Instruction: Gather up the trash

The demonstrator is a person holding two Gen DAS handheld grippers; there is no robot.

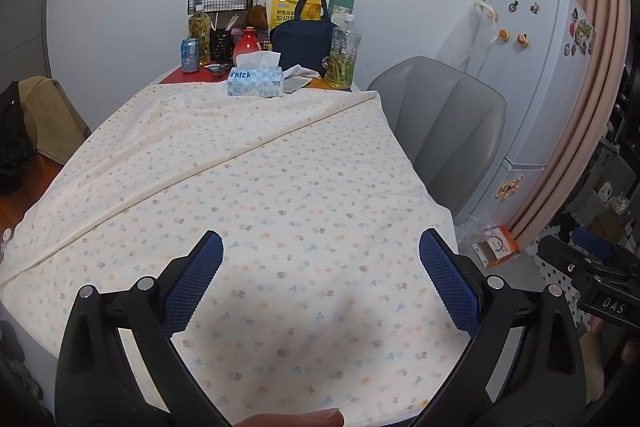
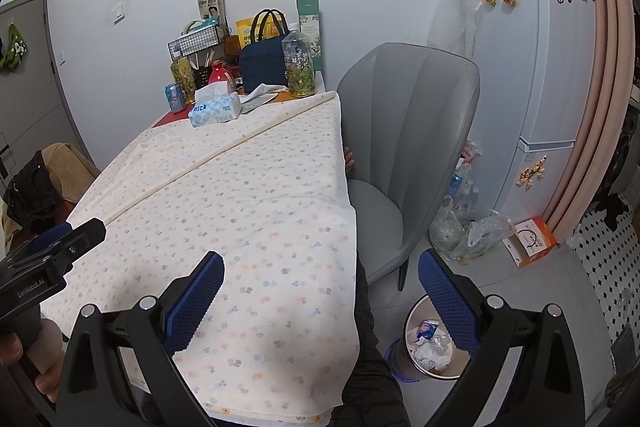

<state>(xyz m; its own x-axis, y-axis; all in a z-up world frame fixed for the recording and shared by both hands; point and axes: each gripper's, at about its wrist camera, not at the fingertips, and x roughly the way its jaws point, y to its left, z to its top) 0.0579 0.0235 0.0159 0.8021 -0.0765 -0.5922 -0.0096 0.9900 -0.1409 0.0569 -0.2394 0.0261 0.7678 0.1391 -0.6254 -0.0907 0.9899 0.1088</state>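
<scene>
From the left wrist, the left gripper (image 1: 320,279) hangs with jaws apart and empty over the near end of the table (image 1: 256,187), whose flowered cloth is bare; a crumpled tissue (image 1: 298,71) lies far off beside the tissue box (image 1: 256,79). From the right wrist, the right gripper (image 2: 320,299) is likewise spread and empty, above the trash bin (image 2: 430,339) already holding wads on the floor at right. Collection seems mostly done or unstarted; I cannot tell which.

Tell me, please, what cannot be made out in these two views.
- Round metal trash bin: the right gripper finger covers part of its rim, right wrist view.
- Clear plastic bag beside the grey chair: contents too blurred.
- Floral-clothed table: near edge cut off, left wrist view.
- Left gripper: empty, open.
</scene>
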